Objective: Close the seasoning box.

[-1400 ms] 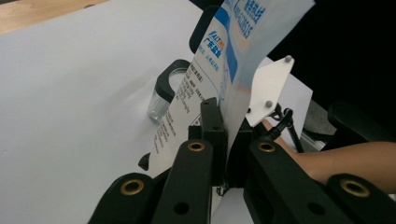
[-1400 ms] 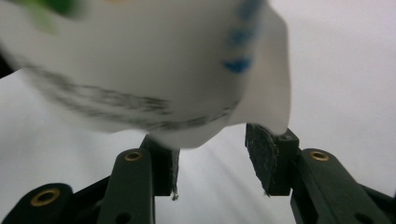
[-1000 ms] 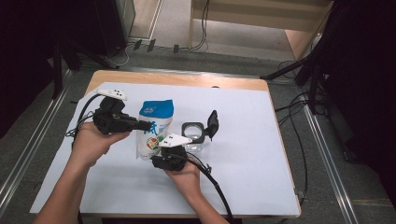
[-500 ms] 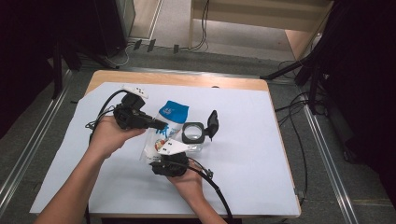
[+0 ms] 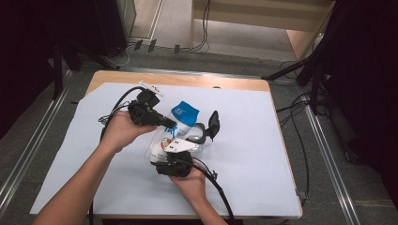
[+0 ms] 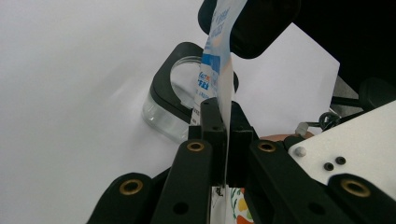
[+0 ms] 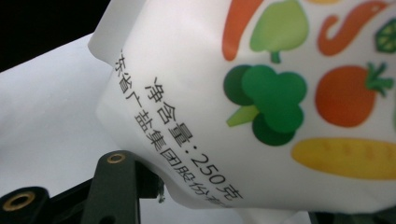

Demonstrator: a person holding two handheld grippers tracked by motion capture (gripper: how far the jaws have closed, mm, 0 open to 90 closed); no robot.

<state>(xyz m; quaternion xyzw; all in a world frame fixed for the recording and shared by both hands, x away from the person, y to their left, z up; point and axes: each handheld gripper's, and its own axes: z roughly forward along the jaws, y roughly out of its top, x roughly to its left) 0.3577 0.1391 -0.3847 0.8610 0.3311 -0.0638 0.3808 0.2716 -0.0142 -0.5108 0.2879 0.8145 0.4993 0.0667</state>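
White pouch (image 5: 174, 129) above jar (image 5: 195, 137): left gripper (image 5: 170, 123) pinches its edge; right gripper (image 5: 165, 151), jaws half-open, clasps its base for pouring.

White vegetable-printed pouch (image 5: 180, 124), blue-topped, upright

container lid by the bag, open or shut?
Open. The clear container lies behind the bag, its black lid swung up beside it; the left gripper view shows the mouth uncovered.
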